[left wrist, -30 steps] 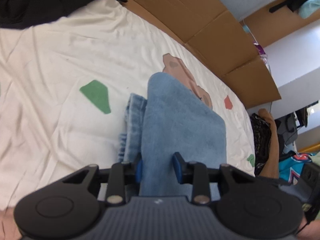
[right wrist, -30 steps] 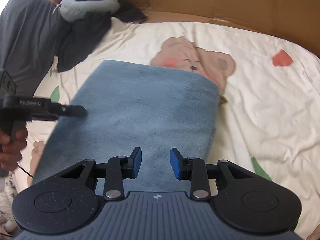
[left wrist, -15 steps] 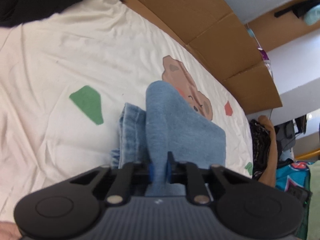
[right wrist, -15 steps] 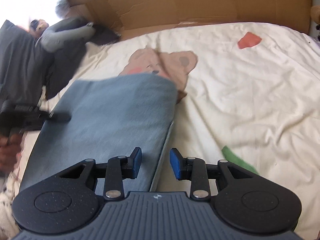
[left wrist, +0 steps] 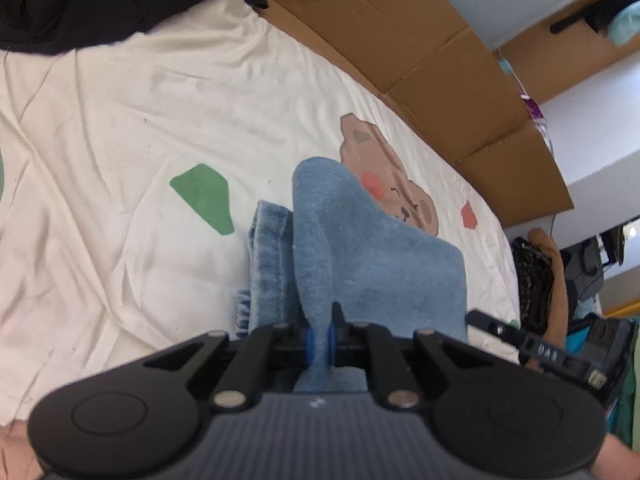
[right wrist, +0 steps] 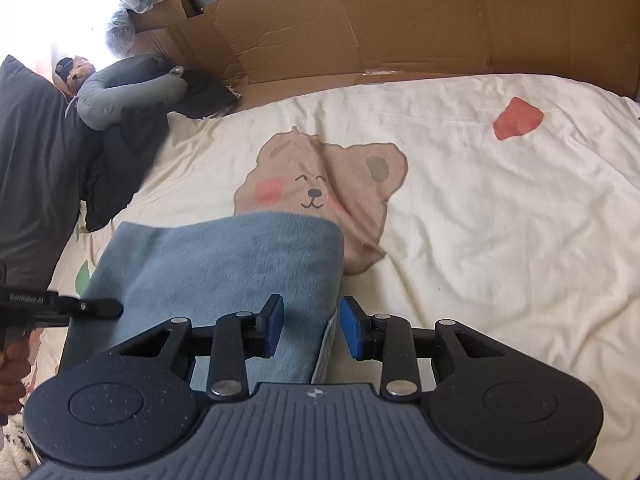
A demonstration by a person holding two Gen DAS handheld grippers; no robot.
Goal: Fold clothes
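Left claw point(left wrist: 319, 340) pinched onto folded jeans point(left wrist: 372, 264); right claw point(right wrist: 310, 330) agape astride their edge, unclamped

L gripper point(left wrist: 319, 339) fingers pinched tight; R gripper point(right wrist: 311, 330) fingers parted.

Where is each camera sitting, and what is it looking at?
Left wrist: sits on the left gripper, looking down its jaws, shut on the blue jeans; the right gripper's tip shows.
Right wrist: sits on the right gripper, jaws open over the jeans' edge; the left gripper and a hand show.
Shared: jeans, bear sheet, cardboard.
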